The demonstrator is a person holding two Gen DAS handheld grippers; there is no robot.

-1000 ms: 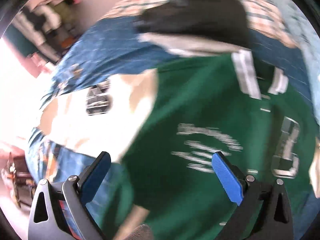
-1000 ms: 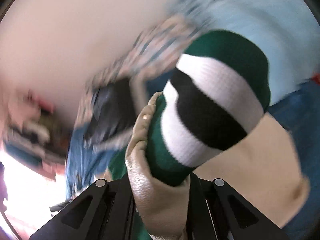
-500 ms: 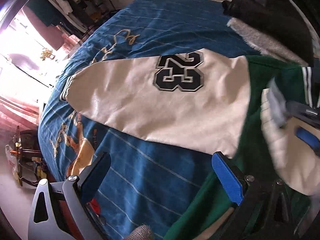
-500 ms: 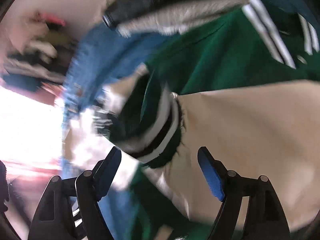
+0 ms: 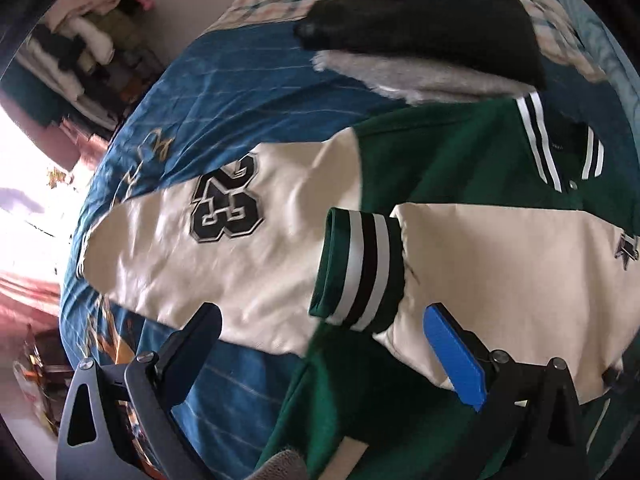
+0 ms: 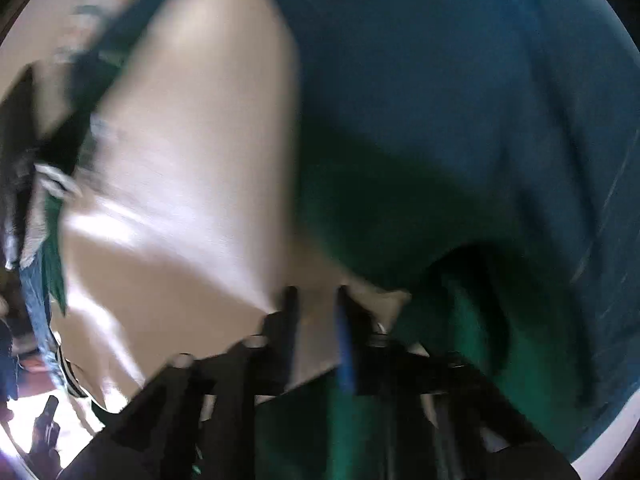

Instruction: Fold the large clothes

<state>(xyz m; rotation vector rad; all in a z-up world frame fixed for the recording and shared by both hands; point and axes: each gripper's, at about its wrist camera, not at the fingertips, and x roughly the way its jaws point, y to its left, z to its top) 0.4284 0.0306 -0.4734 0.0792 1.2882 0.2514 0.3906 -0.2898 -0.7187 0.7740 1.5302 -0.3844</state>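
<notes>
Green and cream jacket (image 5: 460, 152) spread on a blue bedspread (image 5: 240, 92).

The left tongs (image 5: 332, 344) stood wide open and empty above the jacket, with a folded-over sleeve's striped cuff (image 5: 360, 268) just ahead between their tips. The right tongs (image 6: 316, 300) were closed, pinching cream sleeve fabric (image 6: 192, 184). Beyond the left tongs lay a black and grey garment (image 5: 432, 32).

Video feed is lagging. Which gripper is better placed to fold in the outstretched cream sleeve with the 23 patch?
Left. The left gripper is open and empty, right by the 23 sleeve. The right gripper is shut on the other cream sleeve.
</notes>
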